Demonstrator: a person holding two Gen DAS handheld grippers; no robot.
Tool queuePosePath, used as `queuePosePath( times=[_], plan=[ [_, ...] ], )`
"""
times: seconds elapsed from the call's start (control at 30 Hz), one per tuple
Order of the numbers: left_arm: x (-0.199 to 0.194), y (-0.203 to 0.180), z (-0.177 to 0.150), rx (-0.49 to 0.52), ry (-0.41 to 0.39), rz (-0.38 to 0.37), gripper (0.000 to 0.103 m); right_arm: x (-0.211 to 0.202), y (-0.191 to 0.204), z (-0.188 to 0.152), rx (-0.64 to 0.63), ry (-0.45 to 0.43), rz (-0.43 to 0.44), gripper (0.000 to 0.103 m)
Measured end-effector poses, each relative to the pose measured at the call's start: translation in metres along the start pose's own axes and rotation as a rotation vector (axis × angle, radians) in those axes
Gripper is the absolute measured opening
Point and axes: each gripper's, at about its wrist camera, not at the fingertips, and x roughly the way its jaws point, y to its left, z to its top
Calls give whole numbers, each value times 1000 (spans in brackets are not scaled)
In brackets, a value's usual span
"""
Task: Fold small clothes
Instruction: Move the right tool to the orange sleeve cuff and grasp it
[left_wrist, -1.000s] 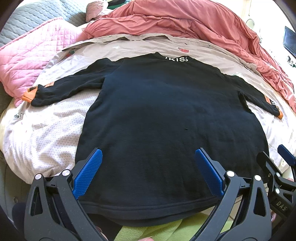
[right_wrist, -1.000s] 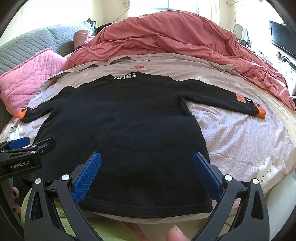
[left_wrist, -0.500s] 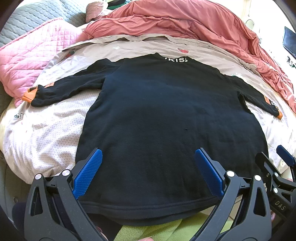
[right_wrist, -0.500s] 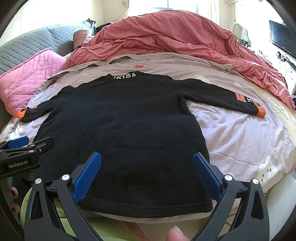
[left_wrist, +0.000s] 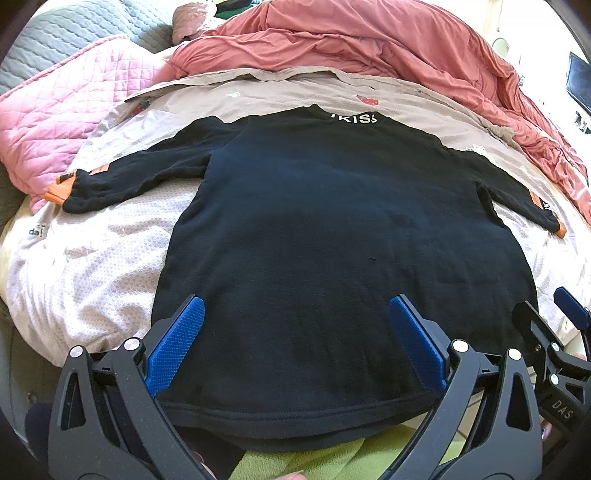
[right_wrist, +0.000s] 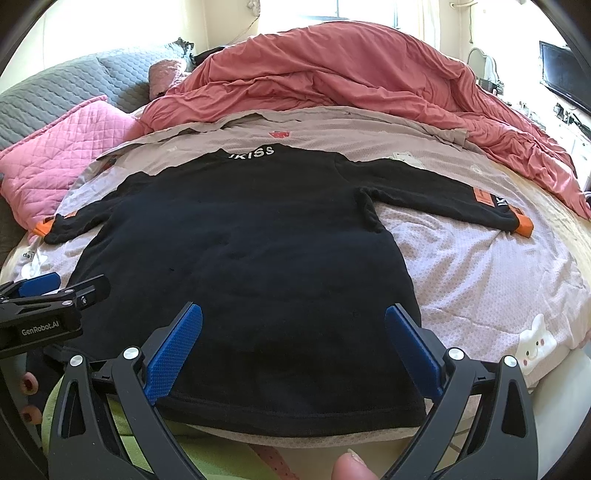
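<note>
A small black long-sleeved top lies spread flat on the bed, white lettering at its collar, orange cuffs on both outstretched sleeves. Its hem faces me at the bed's near edge. My left gripper hovers open over the left half of the hem, its blue pads wide apart and holding nothing. My right gripper stands open over the right half of the hem, empty as well. Each gripper shows at the edge of the other's view.
A pale patterned sheet covers the bed. A rumpled red duvet is piled at the far side and right. A pink quilted pillow lies at the left. Green cloth shows below the hem, and a fingertip at the bottom edge.
</note>
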Motion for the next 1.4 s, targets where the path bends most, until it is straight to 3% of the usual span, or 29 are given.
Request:
queuePosePath(
  times=[0.33,0.67,1.17,1.4],
  plan=[
    [4,-1,32,-5,-18,23,94,10,-1,13,-5,-8,28,99],
    [25,-3,72,-5,-19,50,94,40,-11,48,0,-15,68,99],
    [79,-10,128,-1,20,60,94,113,-59,111,89,6,17,99],
    [112,-26,153,27,56,30,94,134,-87,132,124,-17,-53,99]
  ],
)
